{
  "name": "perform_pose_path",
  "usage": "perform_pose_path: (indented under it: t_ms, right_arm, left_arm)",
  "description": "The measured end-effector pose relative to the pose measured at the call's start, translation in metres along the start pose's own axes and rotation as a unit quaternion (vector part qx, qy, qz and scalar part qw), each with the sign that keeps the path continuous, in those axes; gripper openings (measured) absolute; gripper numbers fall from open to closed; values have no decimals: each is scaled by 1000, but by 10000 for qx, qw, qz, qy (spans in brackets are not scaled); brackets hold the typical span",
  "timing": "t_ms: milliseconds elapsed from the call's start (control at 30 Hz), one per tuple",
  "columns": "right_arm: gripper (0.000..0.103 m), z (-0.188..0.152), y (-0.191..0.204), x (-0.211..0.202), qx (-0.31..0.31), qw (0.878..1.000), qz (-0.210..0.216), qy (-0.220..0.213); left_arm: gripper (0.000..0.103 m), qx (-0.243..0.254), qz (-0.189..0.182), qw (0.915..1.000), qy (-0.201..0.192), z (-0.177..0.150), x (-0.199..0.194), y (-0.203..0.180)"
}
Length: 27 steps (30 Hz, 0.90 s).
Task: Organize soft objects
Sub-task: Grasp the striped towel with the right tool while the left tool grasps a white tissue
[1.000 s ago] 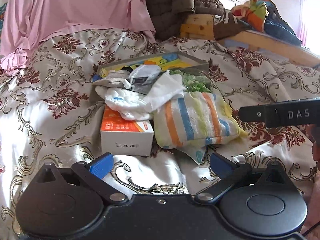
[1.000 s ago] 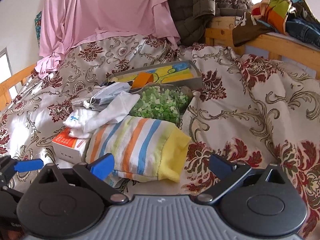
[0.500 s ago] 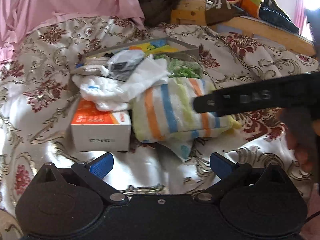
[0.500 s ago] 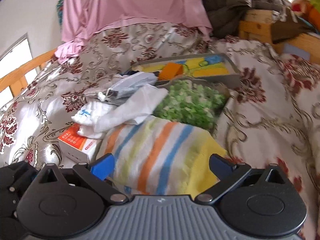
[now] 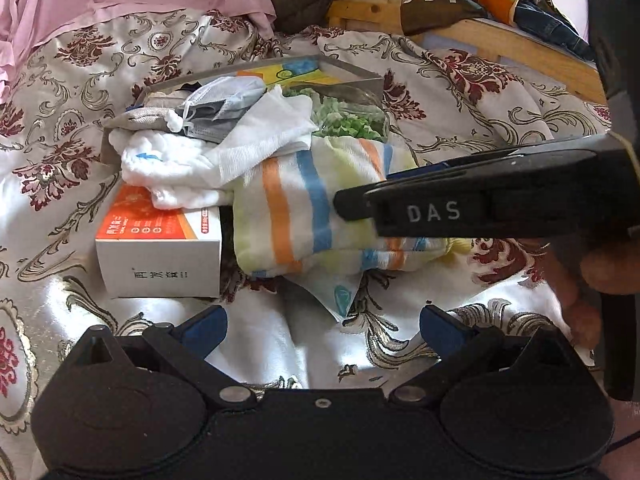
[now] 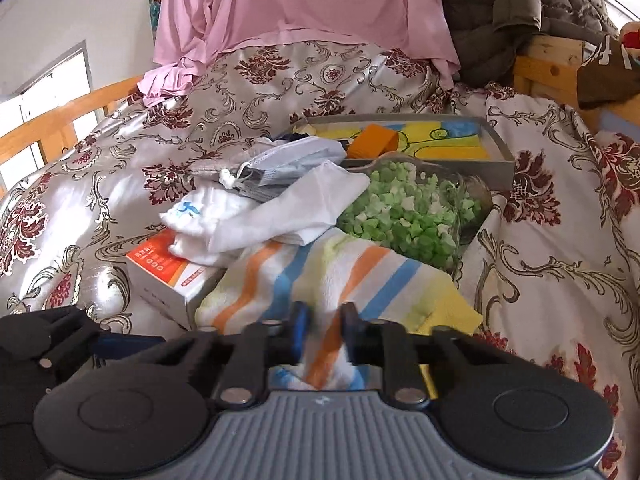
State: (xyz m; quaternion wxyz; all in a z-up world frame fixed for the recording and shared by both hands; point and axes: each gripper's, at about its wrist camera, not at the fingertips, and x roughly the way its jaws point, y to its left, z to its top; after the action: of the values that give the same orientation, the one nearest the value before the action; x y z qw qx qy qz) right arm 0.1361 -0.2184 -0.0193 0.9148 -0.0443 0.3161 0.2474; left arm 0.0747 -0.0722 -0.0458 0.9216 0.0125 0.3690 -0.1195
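A: Since the earlier frame, right gripper (image 6: 322, 334) has pushed in from short of the pile onto the striped towel (image 6: 340, 280); jaws, then spread wide, are closing, with a fold of towel bunched between the blue pads (image 6: 299, 330).

B: Left gripper (image 5: 322, 326)?

A: Jaws apart, nothing between them. It hangs over bare bedspread (image 5: 60, 184), lower and nearer the pile than a second ago. Towel lies just ahead of its fingertips, slightly right of centre.

B: Towel relative to right gripper?

A: Near edge is at the fingertips, pinched. Rest of it spreads forward and to both sides, yellow corner off to the right.

B: What borders it?

A: Left of it, touching, an orange-and-white carton (image 5: 160, 252). White socks (image 5: 208, 168) lie draped over the carton top and the towel's far left edge. Beyond the socks, a heap of grey-blue face masks (image 6: 288, 164).

B: Containers?

A: Two, both beyond the towel. A clear jar (image 6: 472, 200) lies on its side, touching the towel's far edge, filled with small green and white pieces (image 6: 404, 216). Behind it sits a shallow grey tray (image 6: 502, 160) holding an orange block (image 6: 374, 142) on a yellow-and-blue printed base; masks overlap the tray's left end.

B: Anything else in the left view?

A: Right gripper's black arm, marked DAS, crosses from the right over the towel; a hand (image 5: 600, 272) grips it at the frame edge.
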Motion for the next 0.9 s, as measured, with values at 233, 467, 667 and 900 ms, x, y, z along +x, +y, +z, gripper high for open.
perform_pose_path:
  t_ms: [233, 467, 667, 900]
  right_arm:
    - [6, 3, -31, -13, 894, 9956, -12, -262]
    - [6, 2, -51, -12, 1278, 9909, -319, -293]
    - [6, -1, -64, -5, 1564, 9874, -221, -117]
    - [6, -5, -75, -1, 1921, 9813, -36, 72]
  left_arm:
    - [101, -11, -14, 10000, 25, 1, 4, -1]
    - [101, -261, -227, 9994, -79, 10, 11, 0]
    - [101, -641, -803, 9946, -137, 19, 20, 0]
    - [102, -939, -1470, 9846, -77, 20, 24, -1]
